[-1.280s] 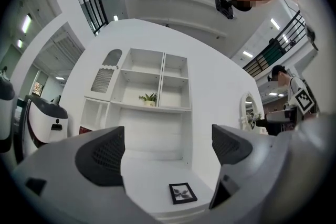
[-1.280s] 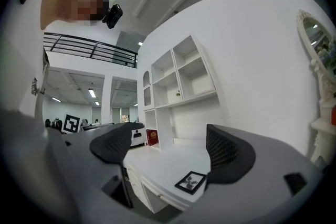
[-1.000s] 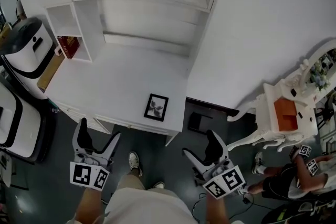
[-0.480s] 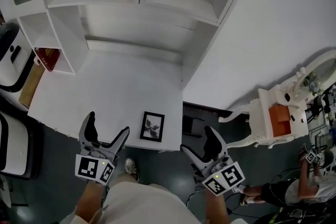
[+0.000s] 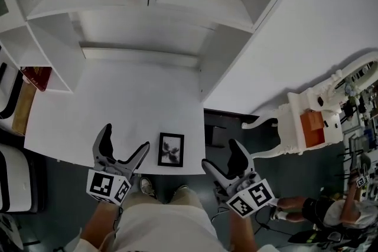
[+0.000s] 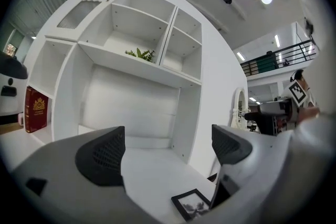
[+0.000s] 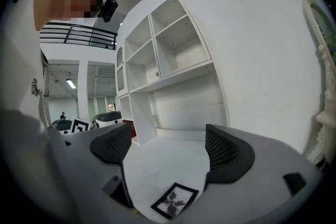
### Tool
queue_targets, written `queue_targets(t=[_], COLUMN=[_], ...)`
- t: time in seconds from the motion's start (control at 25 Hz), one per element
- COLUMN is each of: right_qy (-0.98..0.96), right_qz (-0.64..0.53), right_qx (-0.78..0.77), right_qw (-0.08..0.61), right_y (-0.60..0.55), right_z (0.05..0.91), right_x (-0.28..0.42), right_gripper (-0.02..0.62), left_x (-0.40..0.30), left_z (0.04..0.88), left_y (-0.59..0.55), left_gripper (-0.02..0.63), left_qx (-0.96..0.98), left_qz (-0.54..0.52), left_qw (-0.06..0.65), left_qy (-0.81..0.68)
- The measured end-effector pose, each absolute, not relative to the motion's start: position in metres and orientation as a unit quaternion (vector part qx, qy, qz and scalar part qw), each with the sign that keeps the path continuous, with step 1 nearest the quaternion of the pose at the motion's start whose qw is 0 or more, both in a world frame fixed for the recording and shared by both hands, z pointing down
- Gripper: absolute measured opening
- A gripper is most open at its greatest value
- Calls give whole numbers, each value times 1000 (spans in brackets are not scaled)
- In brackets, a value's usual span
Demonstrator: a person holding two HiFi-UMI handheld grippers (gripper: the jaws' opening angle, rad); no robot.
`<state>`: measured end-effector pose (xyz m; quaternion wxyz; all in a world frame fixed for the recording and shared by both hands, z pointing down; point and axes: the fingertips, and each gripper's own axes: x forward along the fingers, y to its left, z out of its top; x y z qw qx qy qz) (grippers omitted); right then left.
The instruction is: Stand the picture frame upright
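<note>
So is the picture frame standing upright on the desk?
No, the picture frame lies flat, face up, on the white desk near its front edge.

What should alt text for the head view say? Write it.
A black picture frame lies flat near the front edge of a white desk. The left gripper and right gripper, both open and empty, hover on either side of it.

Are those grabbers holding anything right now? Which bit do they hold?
Nothing is held. The left gripper and the right gripper both have jaws apart and empty. The picture frame lies flat on the white desk, untouched.
</note>
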<state>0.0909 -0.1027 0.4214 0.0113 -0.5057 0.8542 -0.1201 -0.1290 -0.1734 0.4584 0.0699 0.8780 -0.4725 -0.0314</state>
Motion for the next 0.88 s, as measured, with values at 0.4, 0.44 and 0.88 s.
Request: queue_targets(t=[0.4,0.44,0.88], right_qy=[868,869,847], right_qz=[-201,-213,-381], right_qx=[-454,-446,-347], right_qw=[-30,-33,-128], right_y=[-132,-134,-132], right_z=[485,492,646], right_x=[113,114,77], right_gripper=[437,436,436], left_x=[-98,-95,-38], left_z=[496,503,650], left_y=[-189,-190,-178], left_gripper=[497,497,491], left_qx=[875,875,866], left_qz=[3,14,179], left_qw=[116,123,285], left_qy=[-470,-468,-370])
